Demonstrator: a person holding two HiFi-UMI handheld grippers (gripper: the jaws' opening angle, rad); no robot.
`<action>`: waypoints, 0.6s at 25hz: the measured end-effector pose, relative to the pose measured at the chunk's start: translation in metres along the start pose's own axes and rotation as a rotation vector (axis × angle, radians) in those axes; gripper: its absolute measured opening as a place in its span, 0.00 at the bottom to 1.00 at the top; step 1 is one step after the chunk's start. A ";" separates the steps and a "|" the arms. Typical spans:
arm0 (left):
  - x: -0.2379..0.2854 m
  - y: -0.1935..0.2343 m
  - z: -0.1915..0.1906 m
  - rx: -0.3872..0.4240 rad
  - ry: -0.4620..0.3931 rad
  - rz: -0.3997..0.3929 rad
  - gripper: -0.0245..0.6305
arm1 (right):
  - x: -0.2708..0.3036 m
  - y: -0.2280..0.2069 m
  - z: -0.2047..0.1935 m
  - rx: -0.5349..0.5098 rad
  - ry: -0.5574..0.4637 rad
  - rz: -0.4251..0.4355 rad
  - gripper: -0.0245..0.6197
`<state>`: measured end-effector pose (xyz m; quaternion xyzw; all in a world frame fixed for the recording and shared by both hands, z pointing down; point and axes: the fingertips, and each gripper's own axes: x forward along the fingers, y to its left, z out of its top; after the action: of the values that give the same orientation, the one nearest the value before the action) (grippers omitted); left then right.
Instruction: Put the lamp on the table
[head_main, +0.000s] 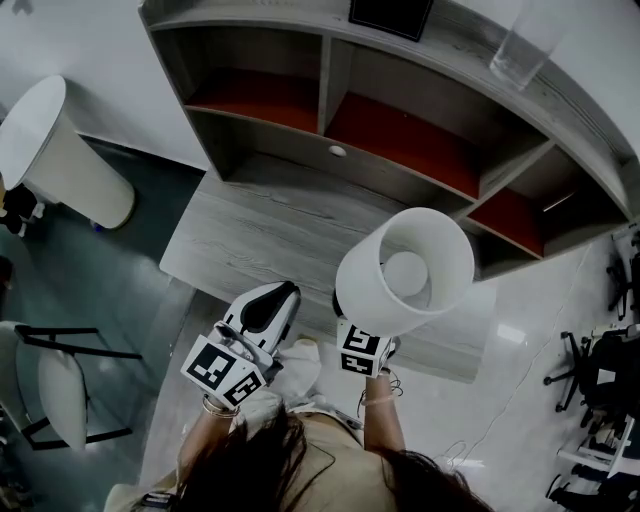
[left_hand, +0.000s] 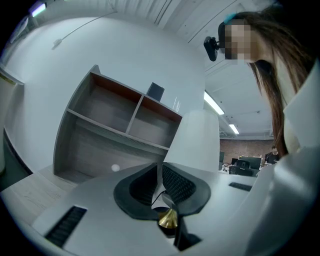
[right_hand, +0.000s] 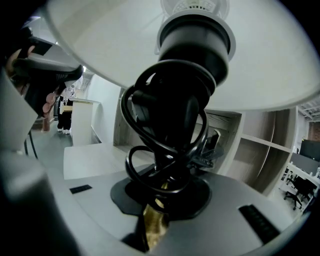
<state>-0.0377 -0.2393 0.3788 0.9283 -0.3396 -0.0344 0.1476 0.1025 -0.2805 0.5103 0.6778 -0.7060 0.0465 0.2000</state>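
The lamp has a white cone shade (head_main: 405, 270) and a dark stem (right_hand: 175, 125) wrapped in loops of black cord. My right gripper (right_hand: 167, 195) is shut on that stem just below the shade, and holds the lamp upright in the air over the front right edge of the grey wooden table (head_main: 260, 235). In the head view only its marker cube (head_main: 362, 352) shows under the shade. My left gripper (head_main: 280, 298) hovers beside it to the left, over the table's front edge, shut with nothing in it. Its black pads (left_hand: 175, 182) meet, and the shade (left_hand: 197, 140) rises behind them.
A grey shelf unit (head_main: 400, 130) with red-backed compartments stands on the table's far side, with a glass (head_main: 520, 45) and a dark frame (head_main: 390, 15) on top. A white cylinder (head_main: 60, 150) and a chair (head_main: 60, 385) stand at left, and office chairs (head_main: 600, 370) at right.
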 end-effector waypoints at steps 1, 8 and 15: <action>0.002 0.002 -0.001 -0.001 0.005 0.002 0.10 | 0.003 0.000 0.000 0.005 0.002 0.000 0.14; 0.011 0.013 -0.011 -0.035 0.038 -0.004 0.10 | 0.024 0.005 -0.004 0.015 0.021 0.000 0.14; 0.018 0.025 -0.016 -0.046 0.059 -0.003 0.10 | 0.044 0.013 -0.008 0.010 0.037 0.011 0.14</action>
<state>-0.0368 -0.2645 0.4016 0.9258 -0.3328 -0.0152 0.1788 0.0920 -0.3184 0.5354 0.6739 -0.7056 0.0640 0.2094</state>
